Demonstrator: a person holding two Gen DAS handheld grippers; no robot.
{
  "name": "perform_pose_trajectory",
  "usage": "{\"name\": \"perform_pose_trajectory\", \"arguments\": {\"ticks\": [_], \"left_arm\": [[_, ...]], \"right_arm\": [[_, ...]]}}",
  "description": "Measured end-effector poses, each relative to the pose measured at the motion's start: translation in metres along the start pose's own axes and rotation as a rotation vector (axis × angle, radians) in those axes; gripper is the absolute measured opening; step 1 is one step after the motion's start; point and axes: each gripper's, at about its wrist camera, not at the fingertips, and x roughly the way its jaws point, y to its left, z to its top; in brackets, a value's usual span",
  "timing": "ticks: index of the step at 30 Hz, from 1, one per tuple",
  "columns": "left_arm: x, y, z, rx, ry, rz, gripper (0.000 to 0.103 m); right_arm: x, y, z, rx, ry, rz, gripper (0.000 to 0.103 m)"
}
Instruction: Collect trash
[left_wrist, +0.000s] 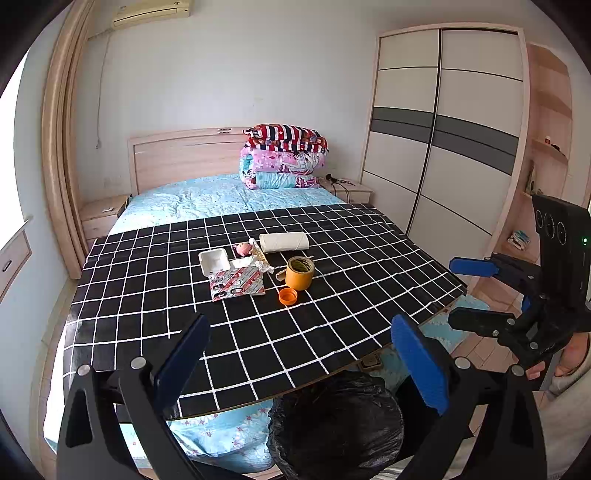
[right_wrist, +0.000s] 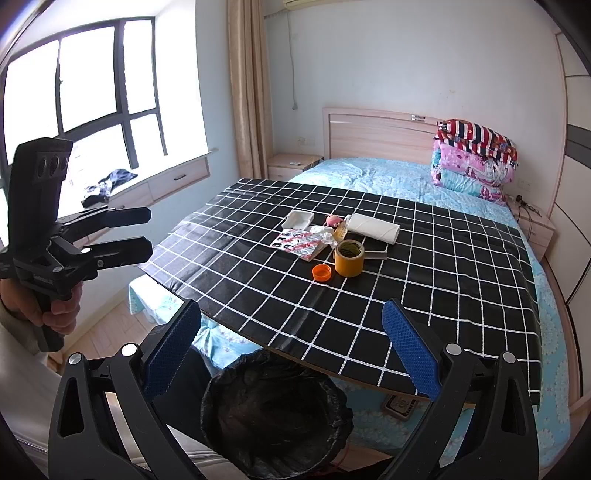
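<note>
- Both grippers hang back from the black grid-patterned board (left_wrist: 332, 332), so collecting looks not yet begun.
- Trash sits clustered mid-board: an orange plastic cap (left_wrist: 288, 296), a yellow tape roll (left_wrist: 299, 272), a red-and-white printed wrapper (left_wrist: 236, 283), crumpled white tissue (left_wrist: 255, 263) and a white foam box (left_wrist: 213, 261).
- A black-bagged round bin (right_wrist: 275, 413) waits below the near edge.
- Next move, likely: reach forward to the cap, the nearest piece.
- Left gripper (left_wrist: 299, 354): spread wide, holding nothing.
- Right gripper (right_wrist: 291, 347): likewise spread, touching nothing.
</note>
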Motion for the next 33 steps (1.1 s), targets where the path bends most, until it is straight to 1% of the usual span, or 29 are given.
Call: {"name": "perform_pose_trajectory", "arguments": {"ticks": [10, 33], "left_arm": [[0.002, 0.001, 0.000, -0.005, 0.005, 0.003, 0.095], [0.014, 0.017, -0.001, -0.040, 0.031, 0.017, 0.095]], "right_arm": [[-0.003, -0.005, 0.001, -0.001, -0.004, -0.001, 0.100], [0.013, -0.011, 0.004, 0.008, 0.001, 0.005, 0.100]]}}
